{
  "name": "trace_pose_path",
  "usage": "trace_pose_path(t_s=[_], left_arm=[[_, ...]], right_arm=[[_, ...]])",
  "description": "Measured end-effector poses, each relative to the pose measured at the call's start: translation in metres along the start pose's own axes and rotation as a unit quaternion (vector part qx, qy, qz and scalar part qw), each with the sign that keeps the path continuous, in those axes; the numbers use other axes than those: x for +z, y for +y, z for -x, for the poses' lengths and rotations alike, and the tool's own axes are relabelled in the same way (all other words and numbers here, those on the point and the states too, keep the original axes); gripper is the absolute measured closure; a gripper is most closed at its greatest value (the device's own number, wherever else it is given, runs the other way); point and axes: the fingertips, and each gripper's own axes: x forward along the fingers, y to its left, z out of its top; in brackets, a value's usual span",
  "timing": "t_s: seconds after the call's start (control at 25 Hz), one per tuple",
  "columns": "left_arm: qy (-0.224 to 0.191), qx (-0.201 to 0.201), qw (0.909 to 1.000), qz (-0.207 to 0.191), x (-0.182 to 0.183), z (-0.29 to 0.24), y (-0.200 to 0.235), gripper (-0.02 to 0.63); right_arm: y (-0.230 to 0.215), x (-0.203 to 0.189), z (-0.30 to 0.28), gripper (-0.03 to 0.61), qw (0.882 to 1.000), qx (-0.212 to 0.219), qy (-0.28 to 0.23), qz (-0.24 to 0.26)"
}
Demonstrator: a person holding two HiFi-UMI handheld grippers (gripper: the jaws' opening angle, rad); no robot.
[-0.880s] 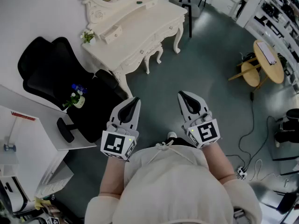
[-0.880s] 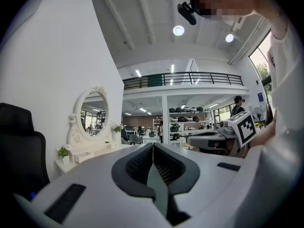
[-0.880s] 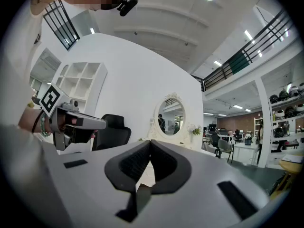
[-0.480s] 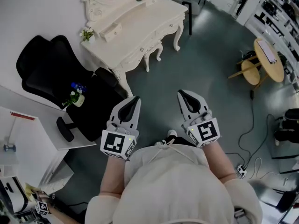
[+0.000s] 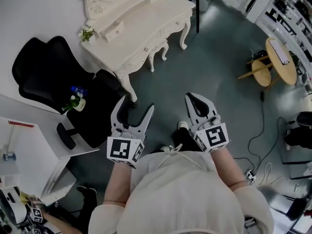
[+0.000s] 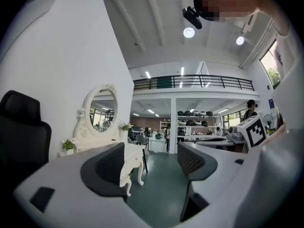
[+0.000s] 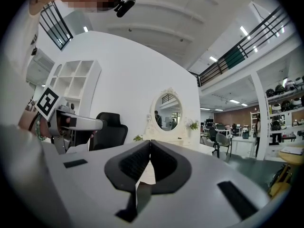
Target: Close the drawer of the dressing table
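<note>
on the grey floor (image 5: pixel 214 57), dressing table (image 5: pixel 146 23) against white wall (image 5: pixel 34 13).

One dressing table (image 5: pixel 161 11) carries one oval mirror (image 6: pixel 99 112) and one plant (image 5: pixel 87 33). Its drawers are too small to count. A second plant (image 5: pixel 75 99), with blue flowers, stands on the white tabletop (image 5: pixel 34 130) at the left, which makes two plants. There is one white stool (image 5: pixel 158 52) and one black chair (image 5: pixel 44 77). Two round wooden tables show at the right: a larger table (image 5: pixel 280 57) and a smaller table (image 5: pixel 262 77). There are two grippers, the left gripper (image 5: pixel 133 106) and the right gripper (image 5: pixel 191 99), each with two fingers (image 6: pixel 109 167) and one marker cube (image 5: pixel 124 150).
</note>
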Motion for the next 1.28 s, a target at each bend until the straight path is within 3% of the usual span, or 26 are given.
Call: trace_pose_path(t_s=[0.36,0.68,1.04,1.28], left_arm=[[0.030,0.053,0.9980,-0.016,-0.017,-0.062,0.028,0.272],[0.032,0.123,0.9918,-0.013,-0.015,-0.174,0.064,0.272],[0.039,0.202,0.9785,-0.005,-0.012,-0.285,0.092,0.272],[0.058,0.255,0.9652,0.011,-0.026,-0.302,0.127,0.272]], right_arm=[[-0.053,-0.020,-0.064,0.572,0.999,0.053,-0.004,-0.004],[-0.144,-0.013,-0.162,0.572,0.992,0.123,-0.011,0.017],[-0.248,-0.012,-0.257,0.572,0.984,0.180,-0.002,0.009],[-0.253,-0.021,-0.312,0.572,0.975,0.224,0.006,-0.001]])
